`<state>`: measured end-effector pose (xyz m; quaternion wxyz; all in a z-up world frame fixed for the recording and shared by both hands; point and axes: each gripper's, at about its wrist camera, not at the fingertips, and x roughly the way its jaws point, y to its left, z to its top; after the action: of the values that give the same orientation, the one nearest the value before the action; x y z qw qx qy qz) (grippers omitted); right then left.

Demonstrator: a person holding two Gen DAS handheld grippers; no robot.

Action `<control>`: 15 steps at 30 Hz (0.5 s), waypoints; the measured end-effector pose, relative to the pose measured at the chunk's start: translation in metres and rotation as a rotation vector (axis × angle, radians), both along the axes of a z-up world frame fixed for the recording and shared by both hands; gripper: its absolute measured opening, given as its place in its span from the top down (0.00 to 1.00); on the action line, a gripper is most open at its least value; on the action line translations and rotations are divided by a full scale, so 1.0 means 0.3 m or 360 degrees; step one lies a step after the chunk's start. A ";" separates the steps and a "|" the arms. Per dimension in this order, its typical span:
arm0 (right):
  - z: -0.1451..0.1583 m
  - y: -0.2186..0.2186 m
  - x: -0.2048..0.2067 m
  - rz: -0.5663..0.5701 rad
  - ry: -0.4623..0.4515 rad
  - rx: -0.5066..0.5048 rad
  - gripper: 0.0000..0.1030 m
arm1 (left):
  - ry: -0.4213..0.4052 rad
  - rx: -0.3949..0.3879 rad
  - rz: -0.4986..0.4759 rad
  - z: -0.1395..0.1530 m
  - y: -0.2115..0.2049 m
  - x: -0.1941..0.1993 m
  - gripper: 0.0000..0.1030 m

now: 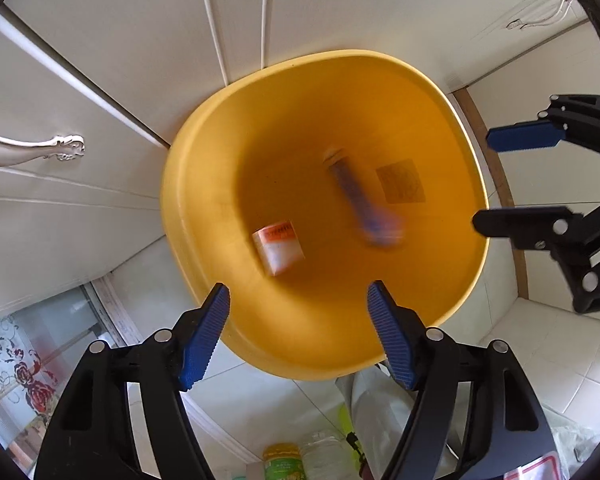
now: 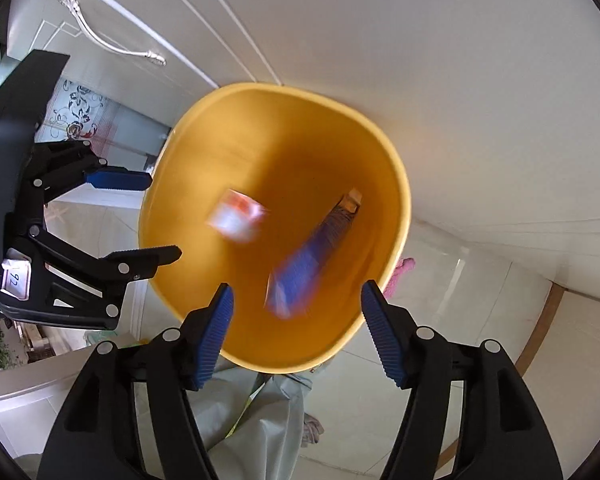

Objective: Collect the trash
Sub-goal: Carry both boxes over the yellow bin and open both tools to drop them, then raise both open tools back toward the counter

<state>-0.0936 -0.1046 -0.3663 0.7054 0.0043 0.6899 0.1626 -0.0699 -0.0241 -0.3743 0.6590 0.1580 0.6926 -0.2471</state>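
Note:
A yellow bin [image 1: 432, 312] stands on the floor below both grippers; it also shows in the right wrist view [image 2: 180, 288]. Inside it lie a small orange-and-white box [image 1: 279, 250] [image 2: 236, 218] and a long blue box [image 1: 364, 200] [image 2: 308, 264], both blurred. My left gripper [image 1: 298, 300] is open and empty above the bin's near rim; it shows at the left in the right wrist view [image 2: 162, 218]. My right gripper [image 2: 296, 300] is open and empty above the bin; it shows at the right in the left wrist view [image 1: 488, 180].
White cabinet doors with a silver handle [image 1: 32, 148] [image 2: 108, 40] stand behind the bin. A bottle with a yellow-green label [image 1: 282, 462] and a pale plastic bag [image 1: 364, 404] [image 2: 256, 412] lie on the tiled floor. A pink cloth [image 2: 400, 274] lies beside the bin.

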 end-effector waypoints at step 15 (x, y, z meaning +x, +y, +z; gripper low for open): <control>0.180 -0.049 -0.053 -0.0052 -0.0139 -0.0019 0.35 | -0.0099 -0.0034 0.0034 0.161 0.003 -0.065 0.31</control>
<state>-0.1096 -0.1193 -0.3121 0.7375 0.0040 0.6592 0.1470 -0.0895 -0.0234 -0.3261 0.6845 0.1512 0.6706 -0.2424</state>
